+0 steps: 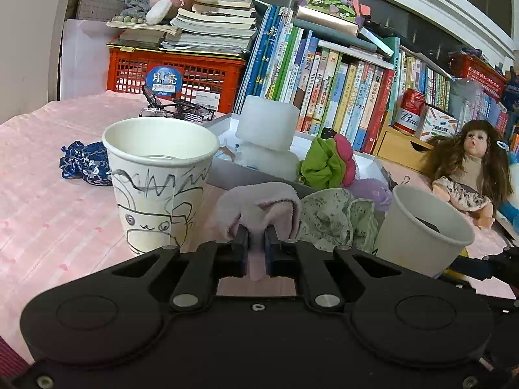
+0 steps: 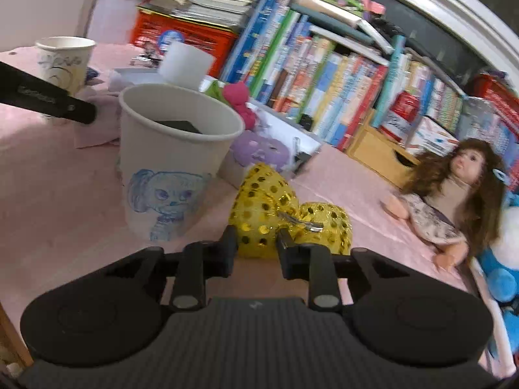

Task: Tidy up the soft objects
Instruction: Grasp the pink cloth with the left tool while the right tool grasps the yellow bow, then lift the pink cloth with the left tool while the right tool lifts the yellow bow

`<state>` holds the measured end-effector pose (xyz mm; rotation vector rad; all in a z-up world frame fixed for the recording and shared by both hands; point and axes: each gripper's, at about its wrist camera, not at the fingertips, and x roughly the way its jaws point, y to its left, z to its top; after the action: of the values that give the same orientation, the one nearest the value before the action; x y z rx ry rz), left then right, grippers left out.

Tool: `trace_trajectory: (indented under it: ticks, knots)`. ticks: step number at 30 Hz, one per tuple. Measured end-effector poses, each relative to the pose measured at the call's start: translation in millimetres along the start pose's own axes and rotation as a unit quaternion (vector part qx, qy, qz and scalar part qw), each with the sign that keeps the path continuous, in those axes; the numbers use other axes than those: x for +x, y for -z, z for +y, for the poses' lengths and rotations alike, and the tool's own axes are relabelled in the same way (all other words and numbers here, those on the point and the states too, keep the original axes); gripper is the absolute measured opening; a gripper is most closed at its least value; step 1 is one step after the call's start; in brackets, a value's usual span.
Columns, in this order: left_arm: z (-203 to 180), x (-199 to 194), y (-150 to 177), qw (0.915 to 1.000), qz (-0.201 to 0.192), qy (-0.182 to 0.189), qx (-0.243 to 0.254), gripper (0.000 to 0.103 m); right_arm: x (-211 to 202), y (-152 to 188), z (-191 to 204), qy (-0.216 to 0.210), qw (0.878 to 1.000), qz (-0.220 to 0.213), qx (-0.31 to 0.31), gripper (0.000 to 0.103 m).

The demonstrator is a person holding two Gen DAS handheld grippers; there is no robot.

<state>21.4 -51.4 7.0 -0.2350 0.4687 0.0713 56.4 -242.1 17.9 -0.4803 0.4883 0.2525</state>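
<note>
Hand-held gripper on my left (image 1: 256, 238) is closed tight on a fold of the pale pink cloth (image 1: 259, 207), which bunches up over both fingertips and hangs a little strip down between them. That cloth sits on the pink-covered desk (image 1: 48, 201), just right of the paper cup with the black marker drawing (image 1: 159, 181) and in front of the grey tray (image 1: 227, 170) that holds white foam blocks (image 1: 267, 123) and a green and pink scrunchie (image 1: 327, 162). A floral cloth (image 1: 337, 220) lies touching the pink one on its right.

My right hand-held gripper (image 2: 254, 240) is pinched onto the gold spotted pouch (image 2: 285, 214); its jaws stand apart only as far as the bunched fabric between them allows. The pouch rests on the desk just right of the white cup with the blue dog drawing (image 2: 175, 162), which already has something dark inside.

As I judge it, I am at the pick-up step for both hands at once: each soft thing is gripped but neither is lifted yet. Next I would raise each one clear of the desk, carry it over the rim of the nearest cup, and let it go inside. Both cups are light and could tip if a trailing fold drags on the rim, so the lift wants to be high enough, and the pink cloth may tug the floral one along.
</note>
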Motion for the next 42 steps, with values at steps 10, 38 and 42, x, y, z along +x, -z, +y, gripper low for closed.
trace_trajectory:
  ticks: [10, 38, 42]
  knots:
    - [5.0, -28.8, 8.1, 0.9993, 0.006, 0.022, 0.028, 0.009, -19.9, 10.0, -9.8, 0.029, 0.997, 0.000, 0.066, 0.025]
    - [2.0, -30.7, 23.2, 0.9943, 0.010, 0.026, 0.103, 0.073, -19.9, 31.4, -20.3, 0.049, 0.979, -0.001, 0.197, 0.103]
    - [0.0, -20.0, 22.9, 0.9940, 0.022, 0.022, 0.105, 0.077, -15.3, 30.5, -23.0, 0.047, 0.979, 0.006, 0.197, 0.103]
